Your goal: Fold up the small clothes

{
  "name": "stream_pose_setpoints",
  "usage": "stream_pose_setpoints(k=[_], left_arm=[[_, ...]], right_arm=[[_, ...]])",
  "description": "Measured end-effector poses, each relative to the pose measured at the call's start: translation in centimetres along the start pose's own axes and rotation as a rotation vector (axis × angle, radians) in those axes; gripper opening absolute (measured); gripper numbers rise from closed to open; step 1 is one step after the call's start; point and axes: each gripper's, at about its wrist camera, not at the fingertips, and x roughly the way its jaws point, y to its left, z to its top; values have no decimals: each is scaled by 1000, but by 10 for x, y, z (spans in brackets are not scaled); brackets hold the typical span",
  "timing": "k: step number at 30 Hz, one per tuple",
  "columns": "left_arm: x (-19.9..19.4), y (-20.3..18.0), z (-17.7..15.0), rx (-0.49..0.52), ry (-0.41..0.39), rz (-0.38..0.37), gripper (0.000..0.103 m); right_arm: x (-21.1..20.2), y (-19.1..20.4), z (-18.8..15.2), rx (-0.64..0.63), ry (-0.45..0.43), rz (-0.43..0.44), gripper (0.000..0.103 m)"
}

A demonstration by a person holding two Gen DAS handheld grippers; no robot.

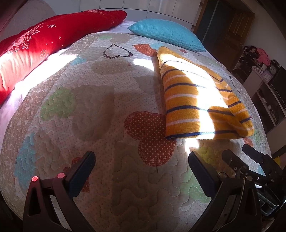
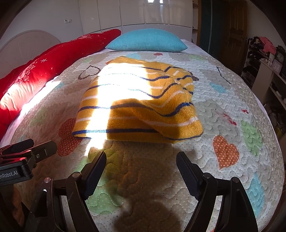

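Note:
A yellow knit garment with blue and white stripes lies folded on the quilted bed cover; it also shows in the right wrist view, partly in bright sunlight. My left gripper is open and empty, low over the quilt, to the left of and nearer than the garment. My right gripper is open and empty, just in front of the garment's near edge, not touching it. The right gripper's body shows in the left wrist view, and the left gripper's body shows in the right wrist view.
The heart-patterned quilt covers the bed. A red bolster lies along the left side and a turquoise pillow at the far end. Shelves with clocks and clutter stand to the right, white wardrobes behind.

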Motion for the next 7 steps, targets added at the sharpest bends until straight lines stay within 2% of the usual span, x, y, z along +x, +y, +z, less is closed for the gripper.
stream_pose_setpoints(k=[3, 7], left_arm=[[6, -4, 3, -10, -2, -26, 103], [12, -7, 8, 1, 6, 2, 103]], right_arm=[[5, -3, 2, 11, 5, -1, 84], [8, -9, 3, 24, 12, 1, 84]])
